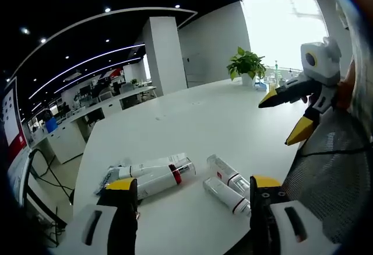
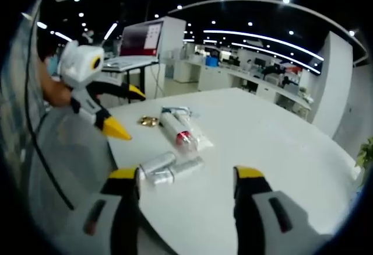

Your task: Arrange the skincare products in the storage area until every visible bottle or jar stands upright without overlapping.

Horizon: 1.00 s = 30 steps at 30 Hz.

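Four bottles [image 1: 175,176] lying flat on white table [image 1: 192,121], left gripper [image 1: 192,194] spread wide and empty, right gripper [image 2: 185,176] likewise

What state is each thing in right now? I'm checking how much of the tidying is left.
left gripper: open, holding nothing.
right gripper: open, holding nothing.
red-banded bottle: lying on its side.
white tube: lying flat beside it.
two clear bottles: lying down, side by side.
white table: products lie near its edge.
potted plant: upright, far end.
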Each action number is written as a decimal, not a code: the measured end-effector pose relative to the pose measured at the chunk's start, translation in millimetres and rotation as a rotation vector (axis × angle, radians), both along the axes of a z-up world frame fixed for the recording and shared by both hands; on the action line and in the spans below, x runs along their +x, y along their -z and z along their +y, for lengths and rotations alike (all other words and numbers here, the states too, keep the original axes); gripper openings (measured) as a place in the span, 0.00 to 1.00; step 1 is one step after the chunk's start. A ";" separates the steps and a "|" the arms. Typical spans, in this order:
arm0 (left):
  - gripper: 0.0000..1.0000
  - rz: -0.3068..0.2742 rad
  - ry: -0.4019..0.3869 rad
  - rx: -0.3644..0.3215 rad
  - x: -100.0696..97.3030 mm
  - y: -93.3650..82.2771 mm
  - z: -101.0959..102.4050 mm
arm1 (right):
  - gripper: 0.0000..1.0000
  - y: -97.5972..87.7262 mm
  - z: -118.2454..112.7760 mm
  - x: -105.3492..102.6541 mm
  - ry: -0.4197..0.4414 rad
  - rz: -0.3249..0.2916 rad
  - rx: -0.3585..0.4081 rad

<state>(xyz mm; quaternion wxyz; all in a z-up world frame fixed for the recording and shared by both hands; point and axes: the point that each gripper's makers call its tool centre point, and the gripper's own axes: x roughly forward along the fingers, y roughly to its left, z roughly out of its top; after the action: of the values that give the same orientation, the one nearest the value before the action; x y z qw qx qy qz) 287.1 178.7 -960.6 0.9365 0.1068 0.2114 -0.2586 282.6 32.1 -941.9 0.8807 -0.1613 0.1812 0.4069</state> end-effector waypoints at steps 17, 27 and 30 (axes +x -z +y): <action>0.80 -0.007 -0.008 0.006 0.8 -0.9 2.7 | 0.64 -0.5 -3.8 9.6 0.020 0.051 0.026; 0.77 0.003 -0.005 0.016 0.5 1.4 3.3 | 0.64 -24.4 34.3 66.2 -0.023 0.016 0.071; 0.76 0.005 -0.008 0.019 0.7 2.1 4.1 | 0.65 -28.8 43.6 81.7 -0.045 0.002 0.066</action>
<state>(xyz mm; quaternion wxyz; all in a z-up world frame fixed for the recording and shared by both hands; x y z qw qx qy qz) 287.8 182.8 -962.8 0.9360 0.1140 0.2168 -0.2530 364.3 75.7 -913.0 0.8761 -0.1357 0.1647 0.4323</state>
